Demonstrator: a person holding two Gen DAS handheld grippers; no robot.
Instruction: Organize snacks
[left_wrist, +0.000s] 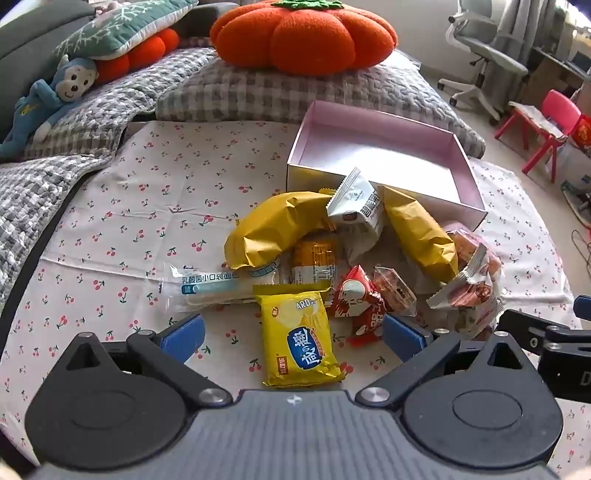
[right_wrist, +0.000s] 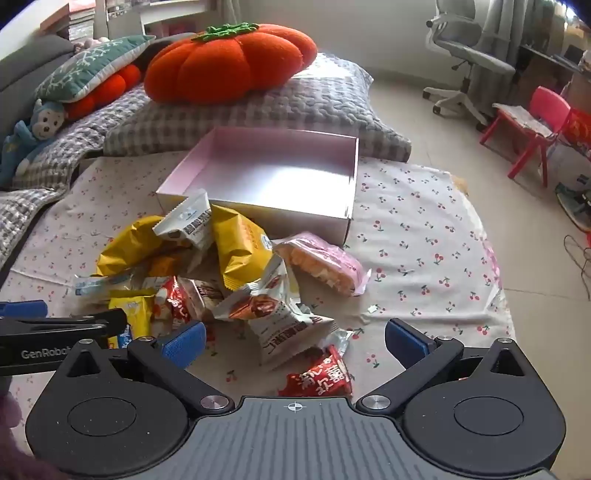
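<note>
A shallow rectangular cardboard box with a pale pink lining (right_wrist: 266, 173) sits open and empty. Against its near wall lies a loose heap of snack packets. A white sawtooth-edged packet (left_wrist: 356, 208) leans on that wall, tilted, between two crumpled mustard-yellow bags (left_wrist: 273, 227). Nearer than these lie a clear bread wrapper with blue print (left_wrist: 207, 286), a flat bright-yellow biscuit packet (left_wrist: 297, 341) and small red-and-white packets (left_wrist: 356, 295). A pink-wrapped cake packet (right_wrist: 321, 264) rests just beside the box's near corner.
</note>
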